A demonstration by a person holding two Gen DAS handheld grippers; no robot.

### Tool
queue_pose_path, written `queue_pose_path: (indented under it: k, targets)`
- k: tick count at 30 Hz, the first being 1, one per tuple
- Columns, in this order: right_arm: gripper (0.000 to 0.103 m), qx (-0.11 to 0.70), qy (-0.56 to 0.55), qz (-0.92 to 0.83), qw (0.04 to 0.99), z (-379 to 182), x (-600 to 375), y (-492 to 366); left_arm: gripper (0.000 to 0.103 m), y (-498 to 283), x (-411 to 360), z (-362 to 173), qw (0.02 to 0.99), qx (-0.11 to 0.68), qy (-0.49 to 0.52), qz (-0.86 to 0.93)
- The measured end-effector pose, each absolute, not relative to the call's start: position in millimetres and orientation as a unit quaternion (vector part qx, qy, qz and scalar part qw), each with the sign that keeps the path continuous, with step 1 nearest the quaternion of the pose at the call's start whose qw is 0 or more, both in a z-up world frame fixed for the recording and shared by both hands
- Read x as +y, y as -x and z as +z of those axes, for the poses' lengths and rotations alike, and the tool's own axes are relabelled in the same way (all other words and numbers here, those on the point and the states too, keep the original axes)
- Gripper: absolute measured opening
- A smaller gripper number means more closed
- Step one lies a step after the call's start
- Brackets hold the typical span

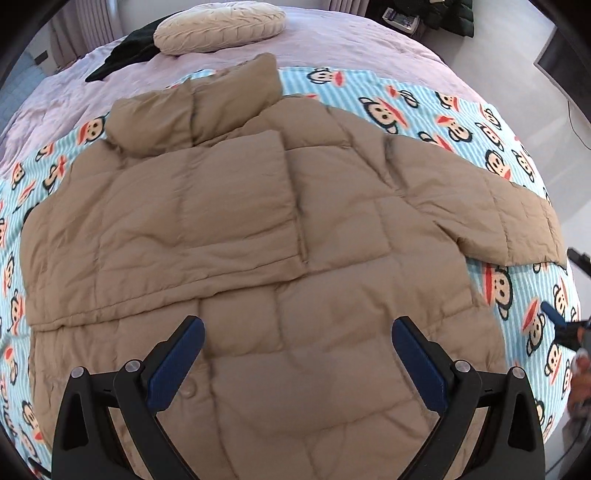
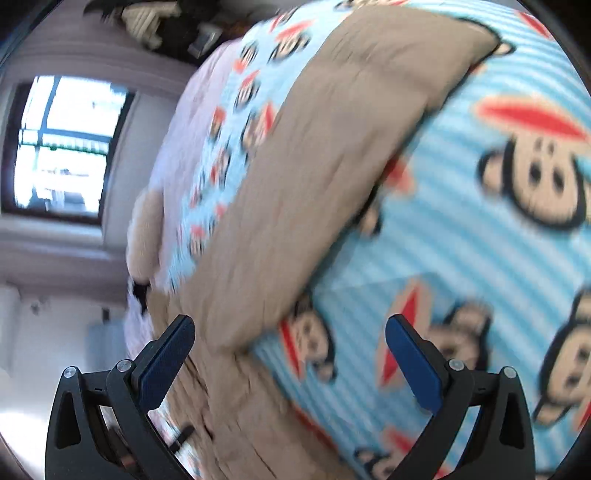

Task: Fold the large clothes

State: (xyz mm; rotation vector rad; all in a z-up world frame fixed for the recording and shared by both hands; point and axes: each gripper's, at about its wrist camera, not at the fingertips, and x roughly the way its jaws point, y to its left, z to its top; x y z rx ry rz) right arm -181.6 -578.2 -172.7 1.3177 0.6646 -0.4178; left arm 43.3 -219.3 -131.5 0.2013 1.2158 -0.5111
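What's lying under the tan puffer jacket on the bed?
The tan puffer jacket lies on a blue striped monkey-print blanket, which shows all round it and is spread over a lilac bedcover. Anything directly beneath the jacket is covered.

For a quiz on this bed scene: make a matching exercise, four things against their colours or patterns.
Things:
1. jacket
2. blanket
3. pillow
4. bedspread

Colours:
A. blue stripes with monkey faces
B. plain lilac
C. tan, quilted
D. cream, round

Pairs: 1-C, 2-A, 3-D, 4-B
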Motion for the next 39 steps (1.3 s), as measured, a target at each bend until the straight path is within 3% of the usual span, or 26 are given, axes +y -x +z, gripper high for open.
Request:
queue_pose_path:
  k: [7, 9, 12, 14, 15, 16, 22, 28, 34, 39]
  targets:
    - [0.101, 0.179, -0.703, -0.177, 0.665, -200, -636, 184, 0.102, -49, -230, -131, 0.787, 0.566, -0.090, -0.230]
    - [0.095, 0.146, -0.738, -0.170, 0.636, -211, -646, 182, 0.102, -49, -232, -130, 0.788, 0.565, -0.091, -0.229]
    - [0.067, 0.093, -0.795, -0.150, 0.580, -232, -655, 176, 0.102, -51, -231, -128, 0.791, 0.563, -0.088, -0.223]
    - [0.039, 0.078, -0.817, -0.141, 0.554, -242, -656, 170, 0.102, -53, -228, -127, 0.793, 0.563, -0.082, -0.218]
    - [0.018, 0.075, -0.821, -0.131, 0.551, -244, -656, 166, 0.102, -54, -226, -126, 0.794, 0.563, -0.081, -0.215]
    - [0.007, 0.077, -0.820, -0.124, 0.553, -243, -658, 163, 0.102, -54, -225, -126, 0.796, 0.562, -0.079, -0.212]
    - [0.005, 0.101, -0.773, -0.073, 0.622, -203, -652, 125, 0.102, -63, -205, -116, 0.810, 0.551, -0.064, -0.193]
    - [0.005, 0.185, -0.664, -0.017, 0.724, -130, -611, 49, 0.102, -81, -165, -94, 0.834, 0.524, -0.046, -0.168]
    - [0.005, 0.294, -0.490, 0.036, 0.820, -69, -501, -56, 0.102, -100, -109, -90, 0.853, 0.502, -0.039, -0.141]
    - [0.005, 0.384, -0.348, 0.075, 0.852, -69, -386, -121, 0.102, -110, -63, -105, 0.851, 0.512, -0.017, -0.121]
